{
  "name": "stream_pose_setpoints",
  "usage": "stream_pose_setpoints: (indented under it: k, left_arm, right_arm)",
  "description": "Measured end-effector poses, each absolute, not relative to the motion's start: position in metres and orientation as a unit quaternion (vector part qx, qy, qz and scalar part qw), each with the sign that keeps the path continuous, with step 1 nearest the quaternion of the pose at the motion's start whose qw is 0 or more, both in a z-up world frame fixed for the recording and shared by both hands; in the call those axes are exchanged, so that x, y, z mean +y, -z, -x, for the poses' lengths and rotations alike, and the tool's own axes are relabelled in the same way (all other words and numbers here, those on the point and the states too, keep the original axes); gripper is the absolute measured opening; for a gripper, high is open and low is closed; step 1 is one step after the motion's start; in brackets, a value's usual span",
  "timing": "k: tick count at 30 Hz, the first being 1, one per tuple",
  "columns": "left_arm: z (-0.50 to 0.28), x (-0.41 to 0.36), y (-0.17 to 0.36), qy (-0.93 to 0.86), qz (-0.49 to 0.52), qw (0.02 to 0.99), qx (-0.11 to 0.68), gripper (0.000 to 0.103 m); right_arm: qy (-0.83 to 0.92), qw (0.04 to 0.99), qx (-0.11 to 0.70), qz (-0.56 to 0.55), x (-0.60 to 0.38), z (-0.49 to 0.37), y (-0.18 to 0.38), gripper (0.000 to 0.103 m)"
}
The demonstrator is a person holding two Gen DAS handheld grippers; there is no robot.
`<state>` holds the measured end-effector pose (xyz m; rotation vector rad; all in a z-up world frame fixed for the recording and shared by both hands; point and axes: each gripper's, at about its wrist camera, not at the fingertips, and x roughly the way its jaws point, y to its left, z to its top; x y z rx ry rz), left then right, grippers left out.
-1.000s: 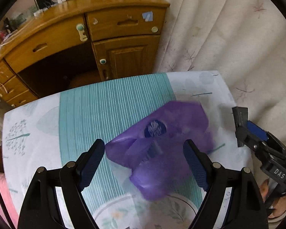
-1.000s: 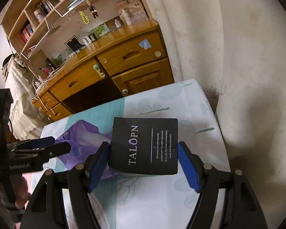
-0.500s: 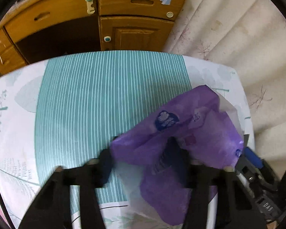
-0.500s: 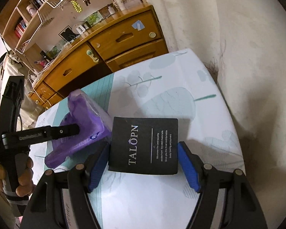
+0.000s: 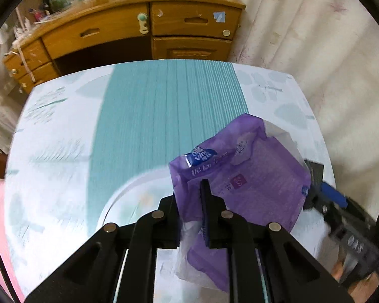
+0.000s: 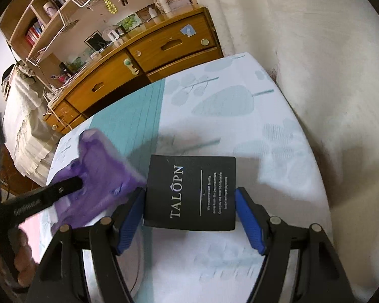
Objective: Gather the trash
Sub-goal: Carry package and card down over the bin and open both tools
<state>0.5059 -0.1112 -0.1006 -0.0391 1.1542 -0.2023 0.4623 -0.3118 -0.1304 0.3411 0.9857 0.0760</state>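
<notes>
Two trash items: one purple wrapper [image 5: 242, 176] pinched in left gripper [image 5: 192, 214], jaws just closed on it; one black card [image 6: 190, 193] clamped in right gripper [image 6: 189, 224], wrapper at card's 9 o'clock.

Wooden desk [image 5: 149, 32] beyond table [image 5: 164, 106] — pale floral curtain [image 5: 303, 38] right — shelves [image 6: 53, 12] above.

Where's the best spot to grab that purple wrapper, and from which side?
Pinch a loose fold at the near edge of the purple wrapper, coming steeply from above. It is thin, crumpled film with nothing rigid, so a raised crease suits; the left gripper is shut on one there.
</notes>
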Motion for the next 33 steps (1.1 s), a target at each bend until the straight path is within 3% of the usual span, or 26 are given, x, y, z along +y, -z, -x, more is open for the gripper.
stream_pose_setpoints:
  k: [8,20,28,33]
  left_arm:
    - [-0.377,-0.064,0.067,0.093,0.005,0.847,0.523,0.010]
    - [-0.164,0.033,0.016,0.136,0.006,0.865,0.484,0.010]
    - [-0.069,0.067,0.033,0.149,-0.024,0.839,0.523,0.010]
    - [-0.041,0.070,0.072,0.145,-0.018,0.811,0.566,0.010]
  right_arm:
    - [-0.037,0.870,0.467,-0.153,-0.265,-0.368,0.105,0.072]
    - [0.005,0.878,0.446,-0.173,-0.177,-0.146,0.069,0.072]
    - [0.011,0.842,0.517,-0.152,-0.131,-0.047,0.087,0.072]
    - [0.020,0.817,0.559,-0.139,-0.122,-0.014,0.119,0.072]
